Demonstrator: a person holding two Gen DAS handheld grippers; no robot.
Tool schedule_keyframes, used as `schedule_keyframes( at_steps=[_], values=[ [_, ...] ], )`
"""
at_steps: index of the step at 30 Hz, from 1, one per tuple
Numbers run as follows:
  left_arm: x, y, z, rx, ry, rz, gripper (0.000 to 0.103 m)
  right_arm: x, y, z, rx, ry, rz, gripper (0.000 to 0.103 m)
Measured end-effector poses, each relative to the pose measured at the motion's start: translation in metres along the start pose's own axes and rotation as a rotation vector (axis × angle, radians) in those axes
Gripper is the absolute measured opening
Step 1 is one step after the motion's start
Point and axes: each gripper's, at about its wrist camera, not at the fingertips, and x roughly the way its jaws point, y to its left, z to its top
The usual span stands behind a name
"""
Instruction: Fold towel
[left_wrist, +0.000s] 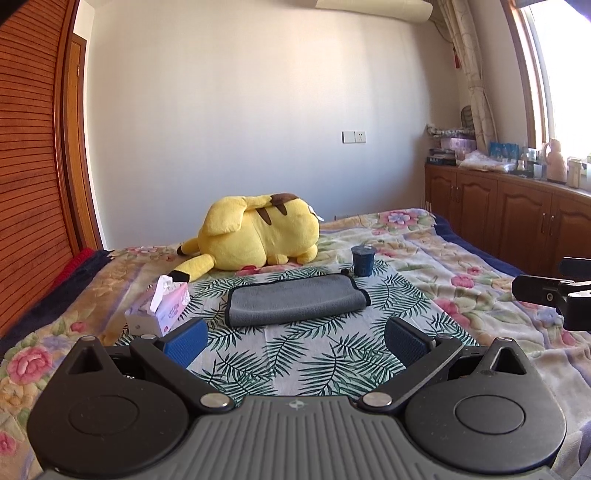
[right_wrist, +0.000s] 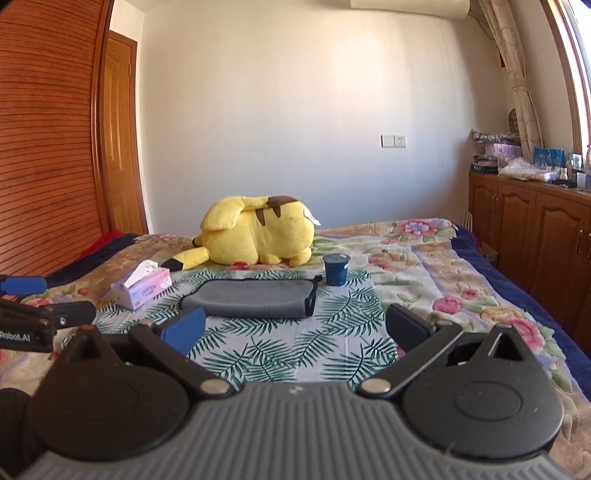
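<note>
A grey towel with black trim (left_wrist: 295, 301) lies folded on a palm-leaf cloth (left_wrist: 314, 354) on the bed; it also shows in the right wrist view (right_wrist: 255, 297). My left gripper (left_wrist: 295, 341) is open and empty, held above the cloth a little short of the towel's near edge. My right gripper (right_wrist: 295, 330) is open and empty, also short of the towel. Each gripper shows at the side of the other's view: the right one (left_wrist: 554, 291) and the left one (right_wrist: 37, 299).
A yellow plush toy (left_wrist: 258, 232) lies behind the towel. A dark blue cup (left_wrist: 362, 260) stands at the towel's far right corner. A pink tissue box (left_wrist: 162, 310) sits to its left. Wooden cabinets (left_wrist: 517, 214) line the right wall.
</note>
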Motion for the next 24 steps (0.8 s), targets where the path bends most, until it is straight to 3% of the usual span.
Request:
schedule_keyframes(
  at_steps=[12, 24],
  values=[
    [-0.006, -0.0021, 0.002, 0.006, -0.042, 0.017, 0.087, -0.0086, -0.0005, 0.0051, -0.017, -0.085, -0.027, 0.103],
    [-0.0065, -0.0012, 0.0007, 0.008, -0.036, 0.02, 0.087, -0.0077, -0.0054, 0.0036, -0.011, -0.08, -0.03, 0.103]
  ],
)
